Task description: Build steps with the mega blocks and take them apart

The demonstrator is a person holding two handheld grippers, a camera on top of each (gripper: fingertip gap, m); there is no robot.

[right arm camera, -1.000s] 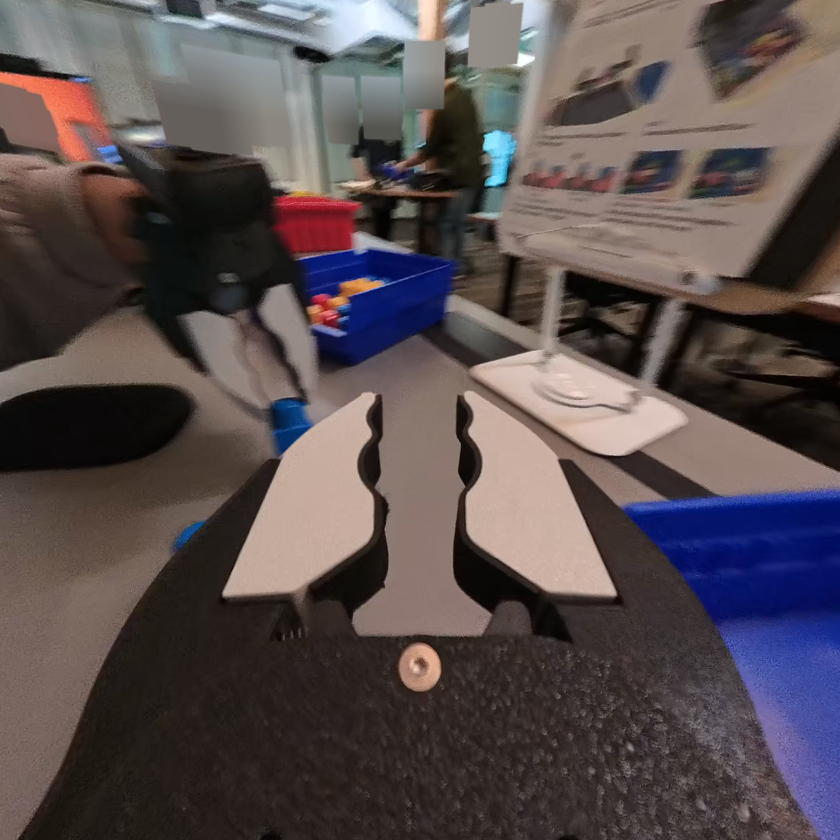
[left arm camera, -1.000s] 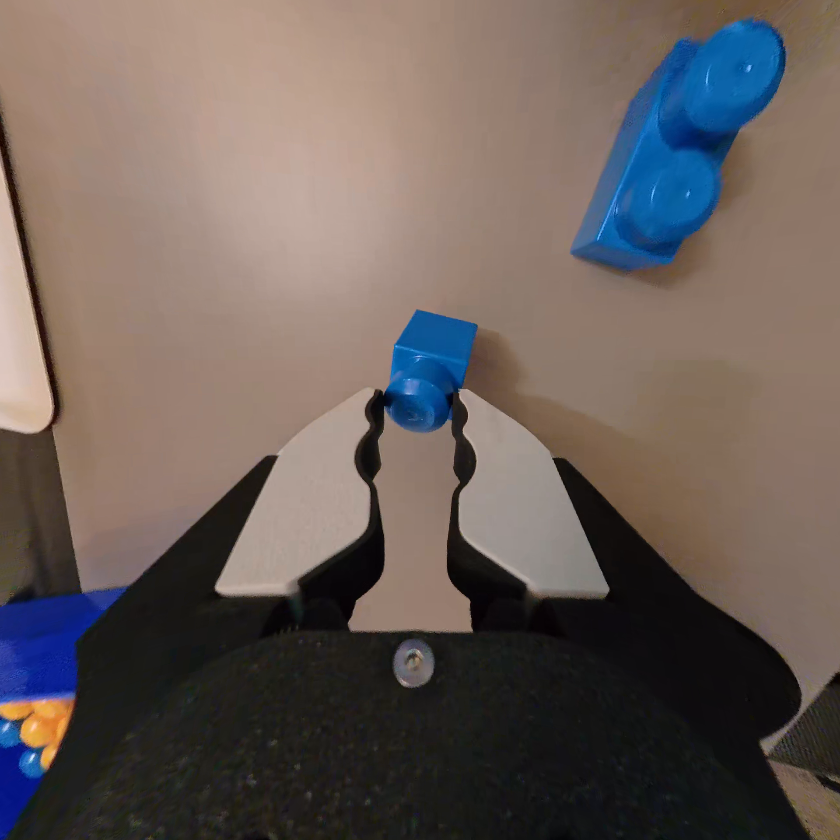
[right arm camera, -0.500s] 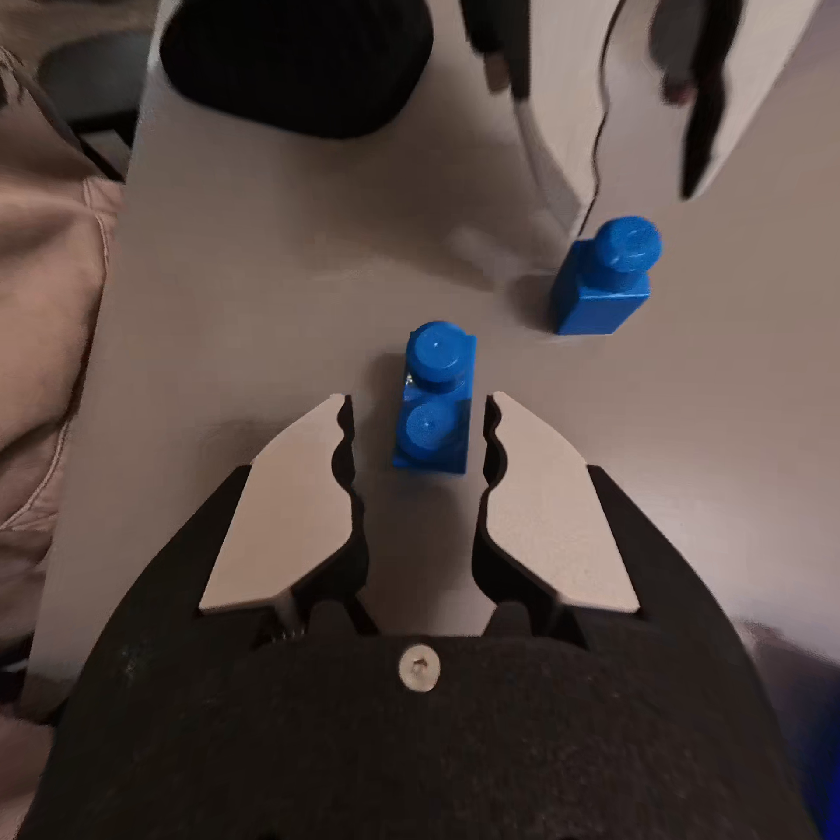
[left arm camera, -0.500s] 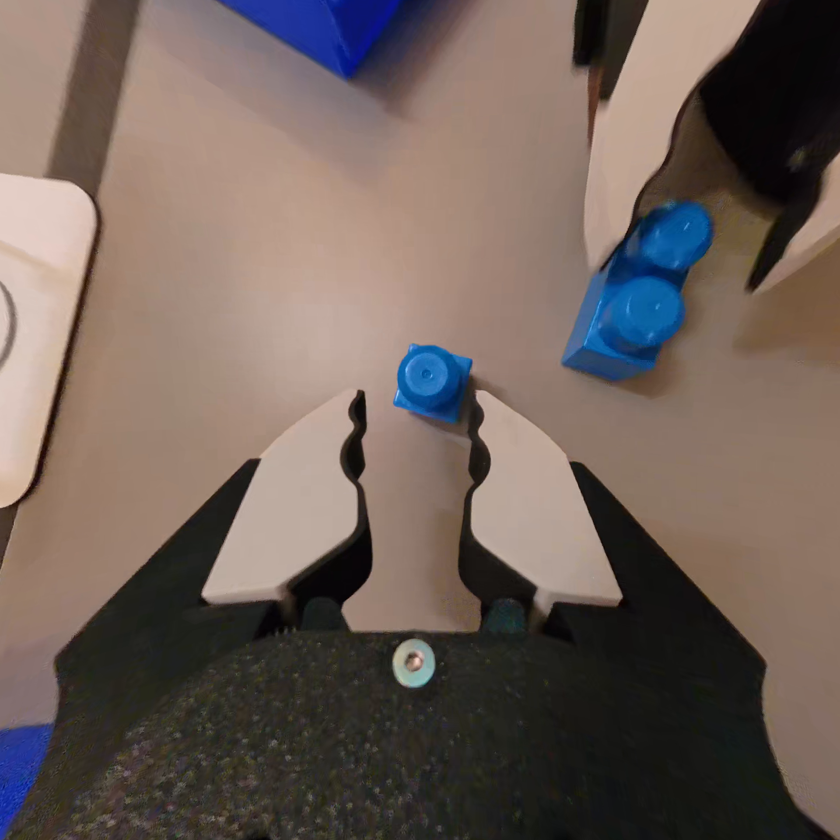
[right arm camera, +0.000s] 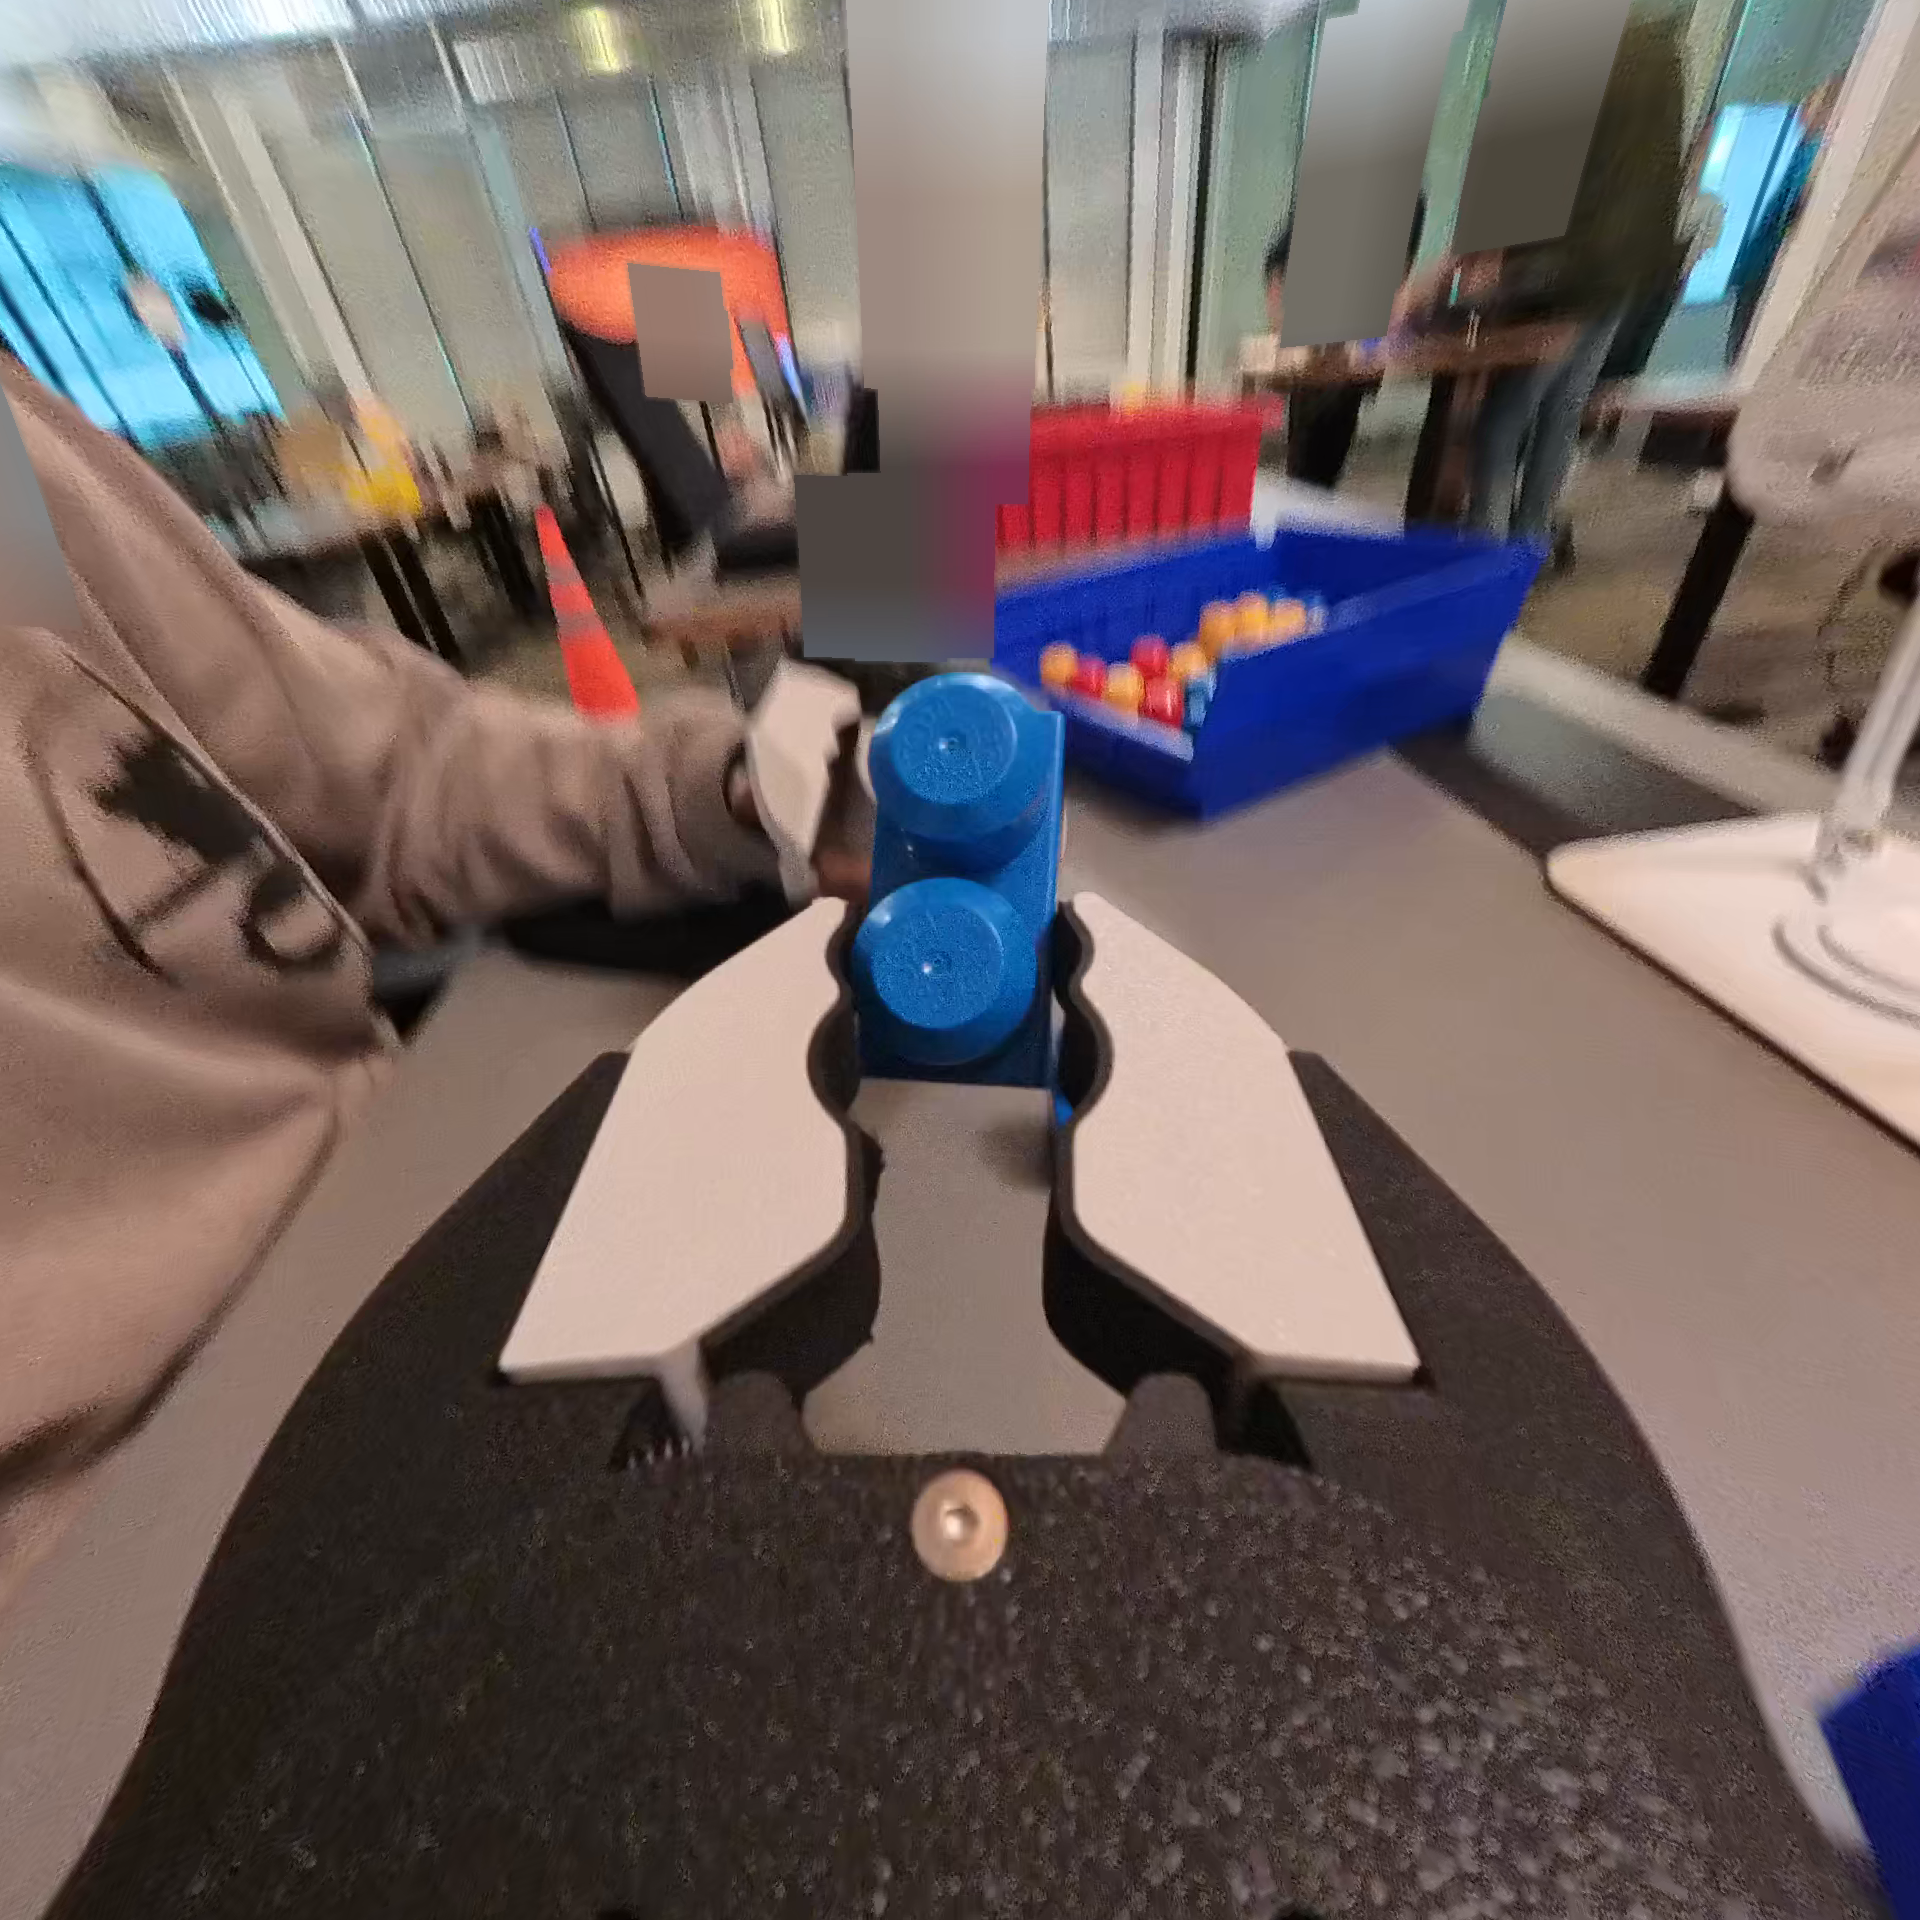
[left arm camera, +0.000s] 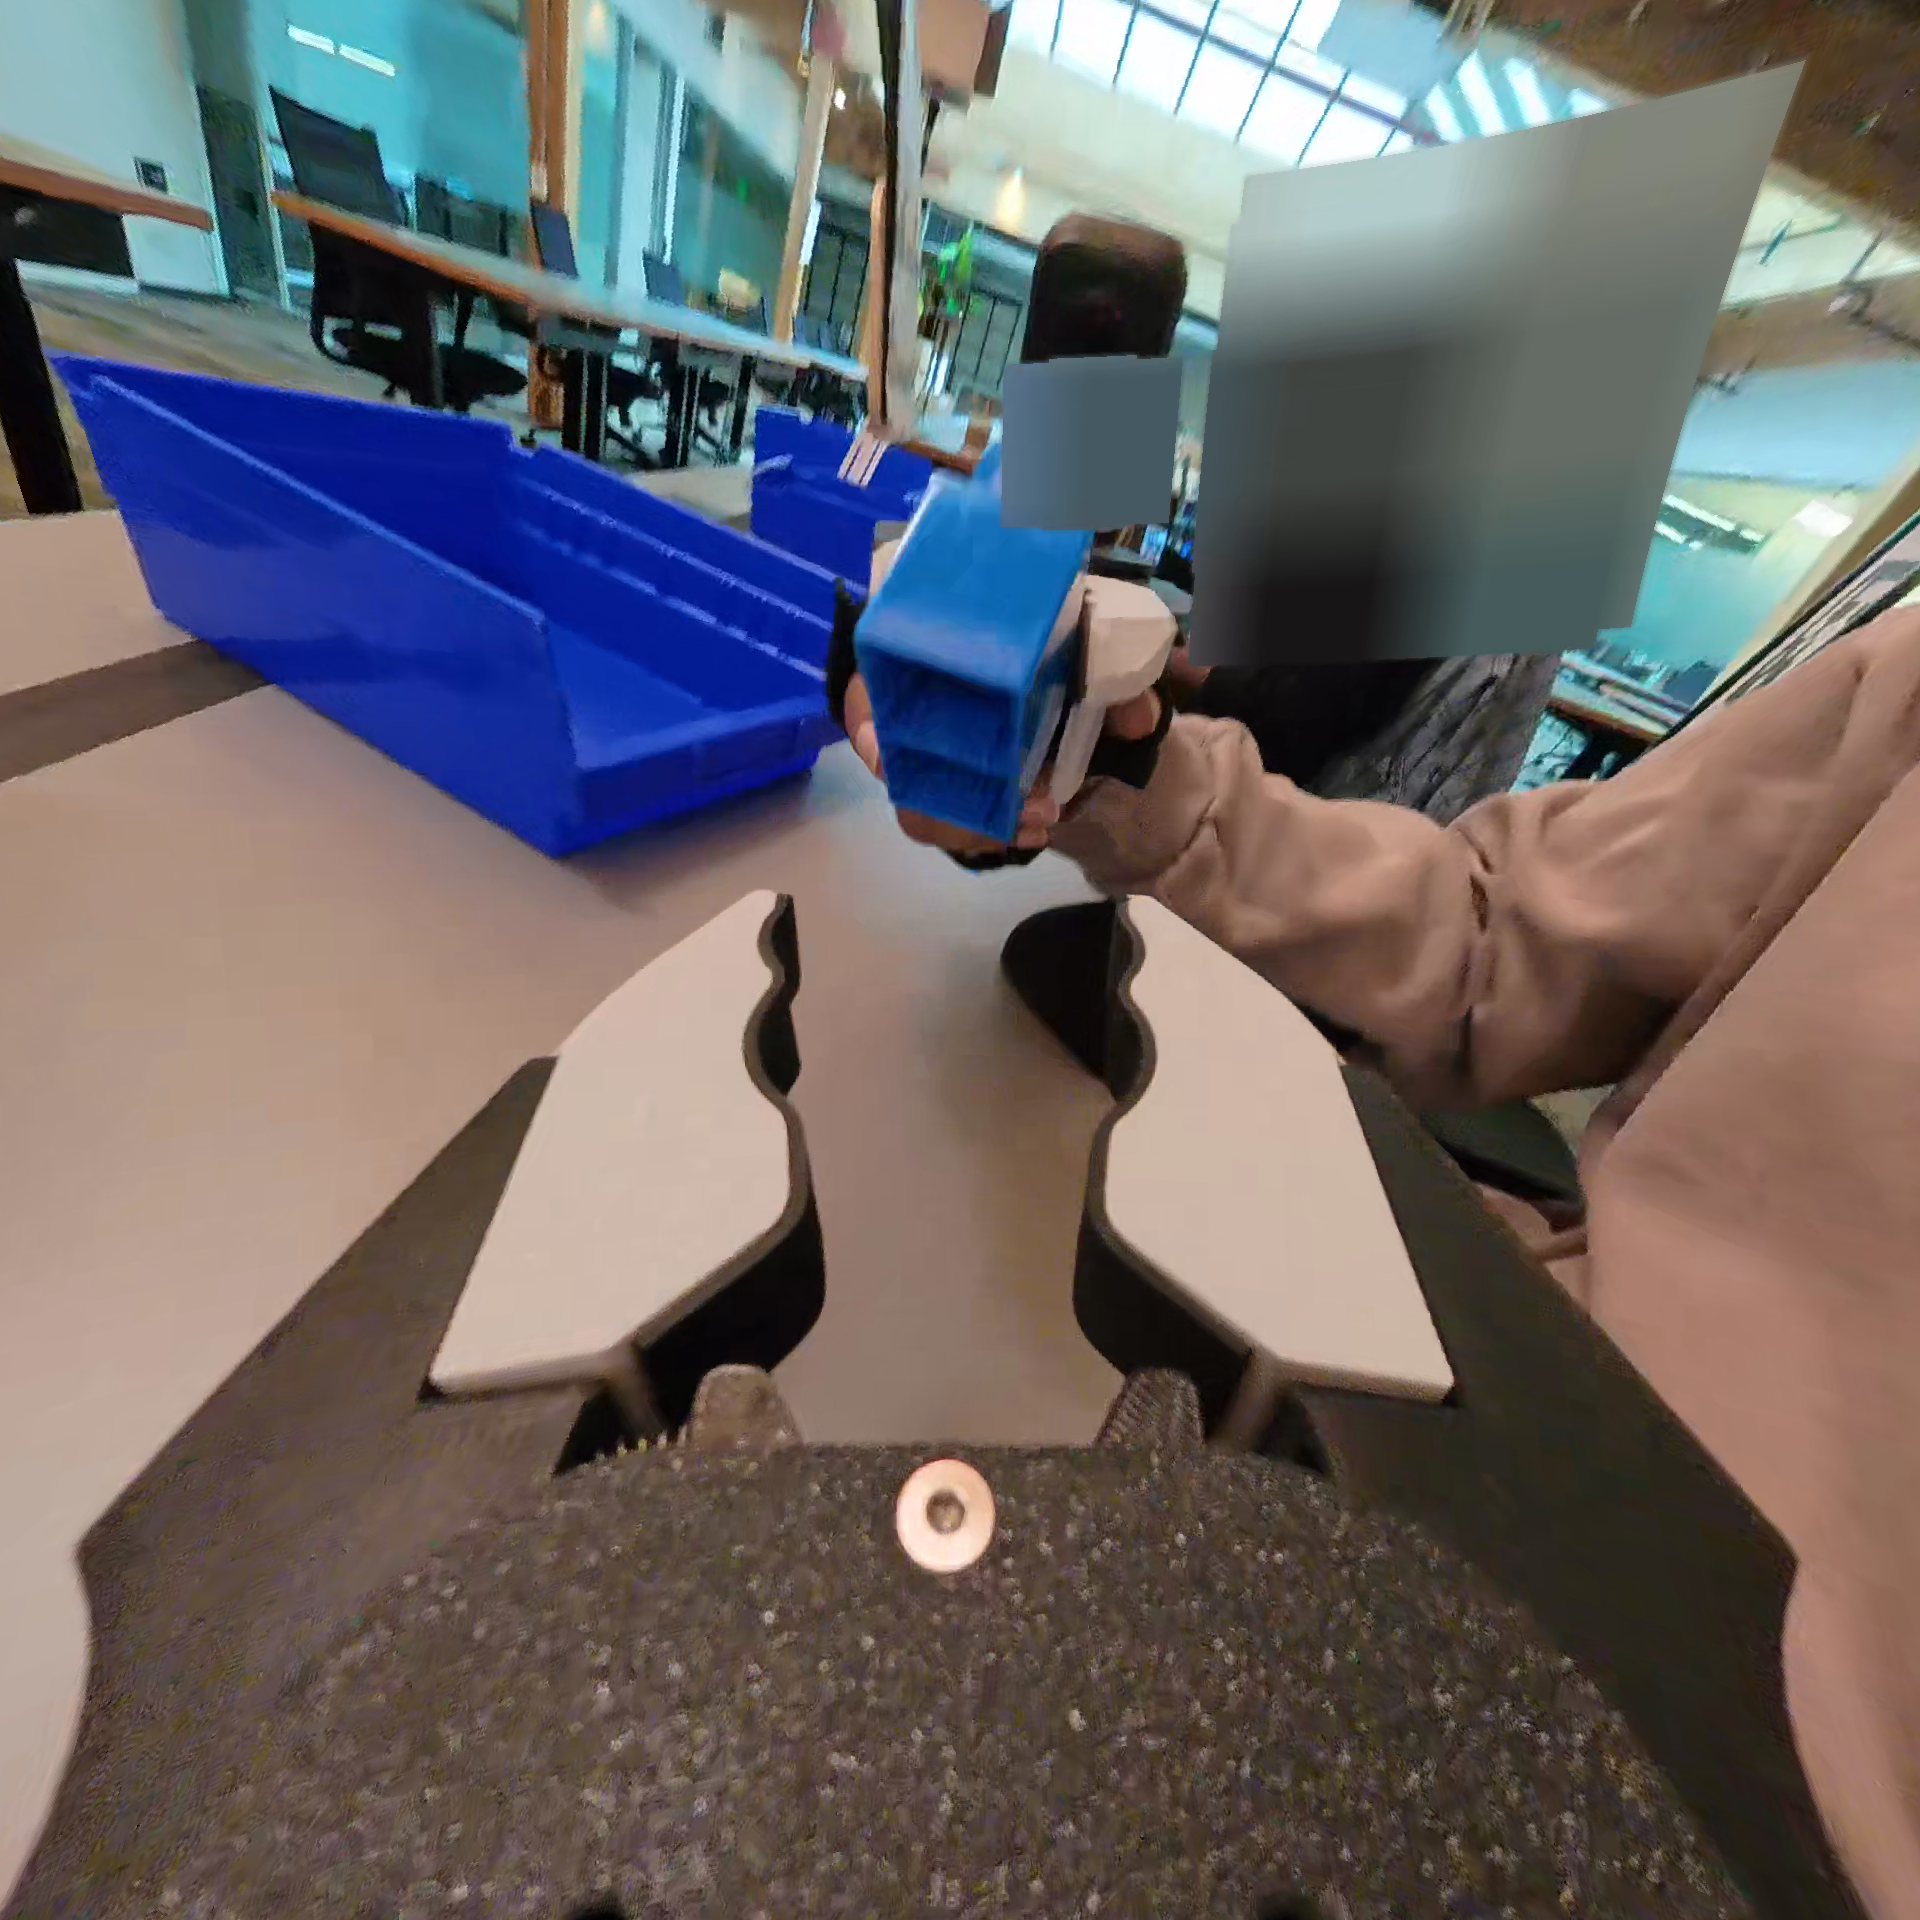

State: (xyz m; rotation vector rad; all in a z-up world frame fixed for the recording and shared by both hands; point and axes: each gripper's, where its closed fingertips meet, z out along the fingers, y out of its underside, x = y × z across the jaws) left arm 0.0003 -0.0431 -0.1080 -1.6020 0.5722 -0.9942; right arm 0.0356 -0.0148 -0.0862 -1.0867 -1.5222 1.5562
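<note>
Aloft, two-stud blue block (right arm camera: 951, 894) between right tongs (right arm camera: 951, 997)

A flat grey tabletop (left arm camera: 260, 987) is bearing a long blue plastic bin (left arm camera: 436, 623), a second blue bin holding coloured blocks (right arm camera: 1351, 665) and a white stand base (right arm camera: 1714, 935).
</note>
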